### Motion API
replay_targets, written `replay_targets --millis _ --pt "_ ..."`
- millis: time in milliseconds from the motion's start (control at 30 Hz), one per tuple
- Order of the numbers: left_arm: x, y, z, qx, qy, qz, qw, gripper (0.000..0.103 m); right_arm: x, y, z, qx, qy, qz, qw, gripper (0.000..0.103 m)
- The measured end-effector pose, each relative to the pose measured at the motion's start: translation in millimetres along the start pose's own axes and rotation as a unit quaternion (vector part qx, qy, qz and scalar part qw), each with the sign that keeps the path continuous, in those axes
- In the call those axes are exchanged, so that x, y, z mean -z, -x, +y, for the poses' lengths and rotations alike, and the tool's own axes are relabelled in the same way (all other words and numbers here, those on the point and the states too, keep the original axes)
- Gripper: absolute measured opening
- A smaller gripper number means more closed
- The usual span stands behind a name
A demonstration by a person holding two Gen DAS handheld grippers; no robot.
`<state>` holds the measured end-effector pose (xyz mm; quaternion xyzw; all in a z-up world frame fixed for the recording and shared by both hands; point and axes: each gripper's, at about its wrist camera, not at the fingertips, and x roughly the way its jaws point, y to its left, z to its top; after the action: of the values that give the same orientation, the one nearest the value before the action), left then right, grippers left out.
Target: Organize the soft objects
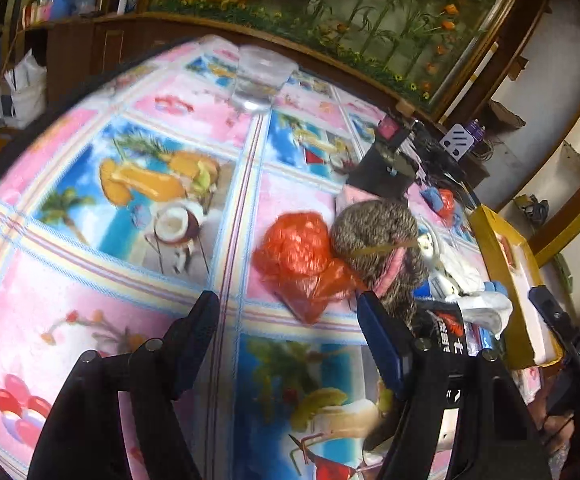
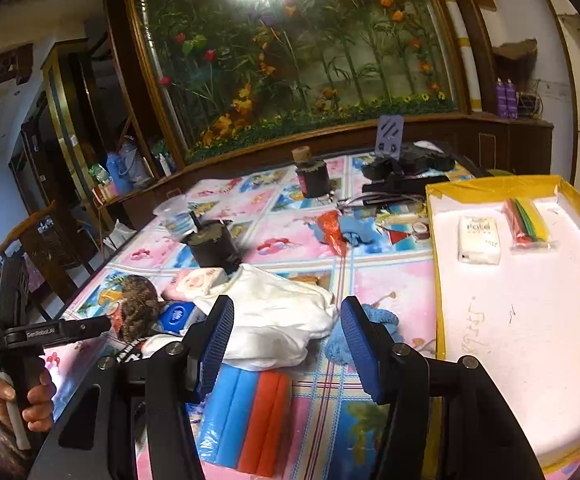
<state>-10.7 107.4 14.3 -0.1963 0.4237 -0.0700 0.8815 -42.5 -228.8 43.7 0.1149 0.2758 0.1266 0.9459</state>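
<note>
Left hand-held gripper (image 1: 287, 314) (jaws apart) beside fuzzy hat (image 1: 374, 236)

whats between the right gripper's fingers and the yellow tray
In the right wrist view, a blue knitted piece lies on the tablecloth between the open right gripper and the yellow tray; beyond it, bare cloth.

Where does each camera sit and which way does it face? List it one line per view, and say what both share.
Left wrist: on the left gripper, angled down at the tablecloth, red plastic bag and speckled furry item; its own open fingers show, nothing between them.
Right wrist: on the right gripper, looking across the table toward the flower mural, white cloth ahead, yellow-edged tray beside; own fingers and the person's hand holding the other gripper.
Shared: tablecloth, furry item, tray, mural.
</note>
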Motion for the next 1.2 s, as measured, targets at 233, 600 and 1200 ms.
replay_targets --millis 233,600,1200 --pt "1.0 -3.3 -1.1 -0.009 -0.002 0.004 1.0000 0.071 -4.1 -1.6 -0.3 0.025 0.000 -0.011 1.000 0.060" --pt "1.0 -3.5 -0.6 -0.031 0.000 -0.002 0.9995 0.071 -46.8 -9.1 12.1 0.061 -0.012 -0.107 0.992 0.060" --pt "-2.1 -8.0 -1.9 -0.048 -0.007 -0.004 0.9988 0.075 -52.5 -32.5 -4.3 0.057 -0.069 -0.111 0.990 0.075"
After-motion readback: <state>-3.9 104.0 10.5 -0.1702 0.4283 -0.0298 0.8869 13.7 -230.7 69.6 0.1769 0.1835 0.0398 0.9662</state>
